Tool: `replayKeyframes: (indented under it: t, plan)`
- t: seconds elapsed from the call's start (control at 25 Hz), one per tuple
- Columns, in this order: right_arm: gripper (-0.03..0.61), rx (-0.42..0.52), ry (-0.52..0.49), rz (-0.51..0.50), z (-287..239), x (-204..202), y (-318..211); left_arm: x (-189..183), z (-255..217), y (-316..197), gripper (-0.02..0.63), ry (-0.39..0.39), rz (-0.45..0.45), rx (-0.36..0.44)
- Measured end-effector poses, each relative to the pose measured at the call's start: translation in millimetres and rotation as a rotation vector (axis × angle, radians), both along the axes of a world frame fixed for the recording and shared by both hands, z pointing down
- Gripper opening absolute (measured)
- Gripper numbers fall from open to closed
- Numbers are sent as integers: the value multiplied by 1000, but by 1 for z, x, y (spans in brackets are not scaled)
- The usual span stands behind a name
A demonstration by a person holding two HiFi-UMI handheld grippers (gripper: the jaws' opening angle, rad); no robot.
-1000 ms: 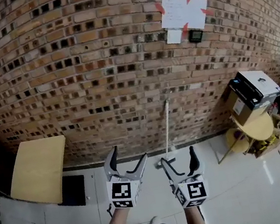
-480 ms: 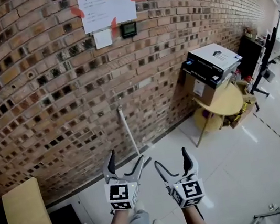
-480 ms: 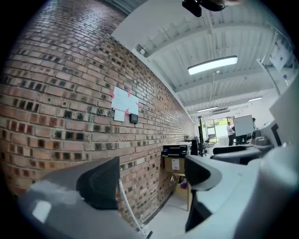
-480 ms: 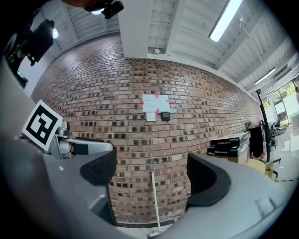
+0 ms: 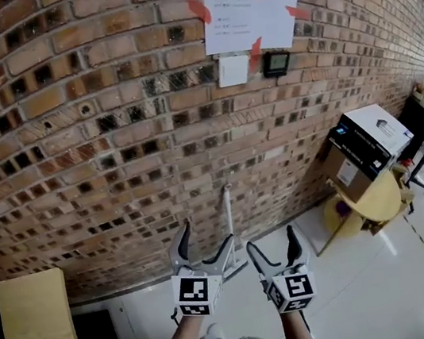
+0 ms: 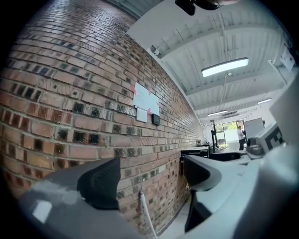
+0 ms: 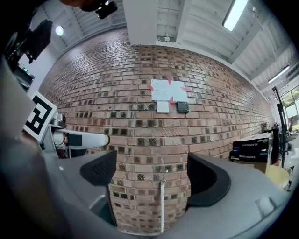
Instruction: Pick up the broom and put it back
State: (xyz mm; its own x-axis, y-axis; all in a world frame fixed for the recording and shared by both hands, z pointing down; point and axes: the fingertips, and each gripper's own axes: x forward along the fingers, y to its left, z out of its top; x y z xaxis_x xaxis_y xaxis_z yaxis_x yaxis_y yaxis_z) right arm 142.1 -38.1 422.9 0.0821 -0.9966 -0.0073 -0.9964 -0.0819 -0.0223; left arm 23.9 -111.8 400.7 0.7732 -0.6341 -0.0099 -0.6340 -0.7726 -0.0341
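Note:
The broom stands upright against the brick wall, its thin white handle [image 5: 229,212] rising just beyond and between my two grippers; its head is hidden behind them. My left gripper [image 5: 205,236] points level at the wall with its jaws wide but closing, and nothing is between them. The handle [image 6: 145,214] shows low in the gap of the left gripper view. My right gripper [image 5: 270,240] stands open and empty beside the left one. In the right gripper view the handle [image 7: 162,205] is framed between the jaws, still some way off.
A taped paper notice [image 5: 246,20] and a small black device [image 5: 275,63] hang on the wall. At right a boxed printer [image 5: 364,139] sits on a round yellow table [image 5: 379,205]. A wooden board [image 5: 35,323] and dark mat [image 5: 97,334] are at left.
Both grippers have come closer to the wall and the broom. The view has swung, so the handle now stands directly behind the gap between them. The left jaws have narrowed slightly.

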Motion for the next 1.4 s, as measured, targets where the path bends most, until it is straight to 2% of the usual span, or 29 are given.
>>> replayKeyframes:
  t: [0.12, 0.24, 0.44, 0.8, 0.96, 1.12, 1.4]
  plan:
    - [471, -8, 24, -76, -2, -19, -47, -18, 6, -42, 420, 3, -61, -12]
    - [471, -16, 46, -108, -2, -27, -84, -28, 18, -73, 420, 3, -108, -45]
    - [469, -18, 78, -236, 0, -43, -144, -50, 24, -125, 417, 22, -245, -61]
    - [416, -2, 57, -426, 4, -38, -211, -63, 18, -163, 418, 5, -464, -46]
    - [410, 10, 32, -464, 9, -27, -221, -73, 21, -171, 419, -28, -532, -33]
    - [410, 7, 10, -437, 14, -1, -228, -70, 31, -173, 419, -51, -520, -63]
    - [403, -26, -21, -305, 29, 49, -215, -23, 41, -182, 417, -112, -353, -74]
